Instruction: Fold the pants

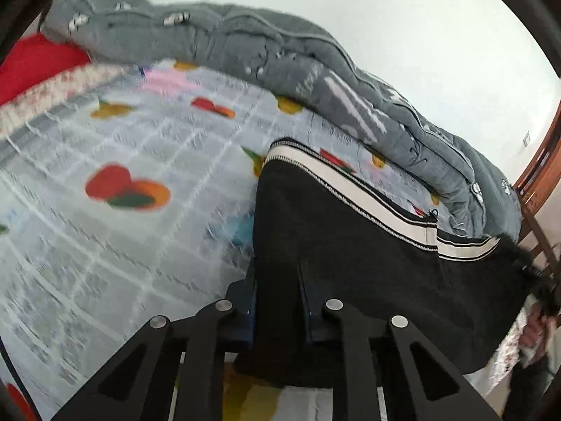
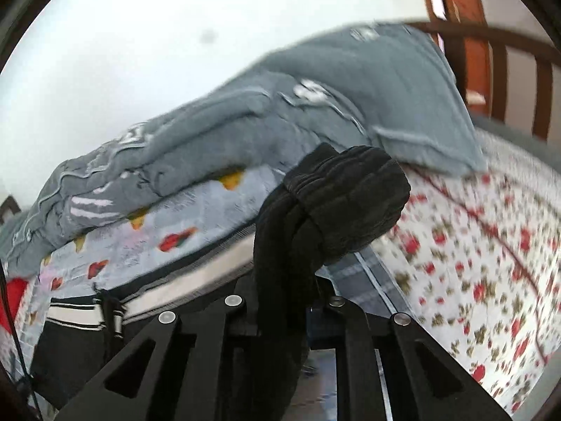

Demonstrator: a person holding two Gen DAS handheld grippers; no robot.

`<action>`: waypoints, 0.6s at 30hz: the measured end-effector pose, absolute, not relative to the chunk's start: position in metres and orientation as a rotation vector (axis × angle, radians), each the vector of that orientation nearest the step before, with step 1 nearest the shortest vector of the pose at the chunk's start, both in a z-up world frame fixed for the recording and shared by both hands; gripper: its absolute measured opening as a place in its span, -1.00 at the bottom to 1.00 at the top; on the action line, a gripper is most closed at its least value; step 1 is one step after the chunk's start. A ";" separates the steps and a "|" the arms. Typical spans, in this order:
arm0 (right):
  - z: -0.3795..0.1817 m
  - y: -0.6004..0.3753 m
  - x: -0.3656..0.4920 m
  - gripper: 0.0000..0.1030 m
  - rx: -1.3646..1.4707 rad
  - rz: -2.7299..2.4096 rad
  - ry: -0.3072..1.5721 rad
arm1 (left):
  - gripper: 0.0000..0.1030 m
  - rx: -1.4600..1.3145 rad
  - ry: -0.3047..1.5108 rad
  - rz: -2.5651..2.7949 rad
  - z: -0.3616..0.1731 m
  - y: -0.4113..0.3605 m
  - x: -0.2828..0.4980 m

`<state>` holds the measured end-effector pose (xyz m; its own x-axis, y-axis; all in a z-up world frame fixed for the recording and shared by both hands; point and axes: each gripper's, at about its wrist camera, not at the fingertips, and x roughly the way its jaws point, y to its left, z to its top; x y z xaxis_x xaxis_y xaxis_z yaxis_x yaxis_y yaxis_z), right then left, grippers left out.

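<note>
Left tool (image 1: 277,301) clenched on black pants (image 1: 350,245), gripping edge below white-striped side band (image 1: 350,189). Pants lifted above fruit-print bed sheet (image 1: 105,140), stretched toward right tool (image 2: 285,301), which pinches bunched end, probably cuffed hem (image 2: 347,203); blur hinders certainty. Grey quilt (image 1: 245,35) piled along far side of bed. Step in hand, by judgement: carrying garment taut between tools. Next move calls for laying it flat on bed, edges aligned. No containers visible.
</note>
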<state>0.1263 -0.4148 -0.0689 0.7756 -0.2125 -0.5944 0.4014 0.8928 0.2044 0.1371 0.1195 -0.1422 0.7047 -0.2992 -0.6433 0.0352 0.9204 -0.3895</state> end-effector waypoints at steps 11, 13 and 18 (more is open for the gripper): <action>-0.044 -0.308 0.160 -0.72 0.258 -0.098 0.549 | -0.66 -0.309 0.704 0.015 -0.120 0.232 0.134; -0.059 -0.295 0.166 -0.72 0.258 -0.066 0.577 | -0.66 -0.343 0.717 0.045 -0.123 0.253 0.131; -0.124 -0.308 0.170 -0.69 0.309 -0.113 0.732 | -0.48 -0.408 0.794 0.013 -0.150 0.277 0.126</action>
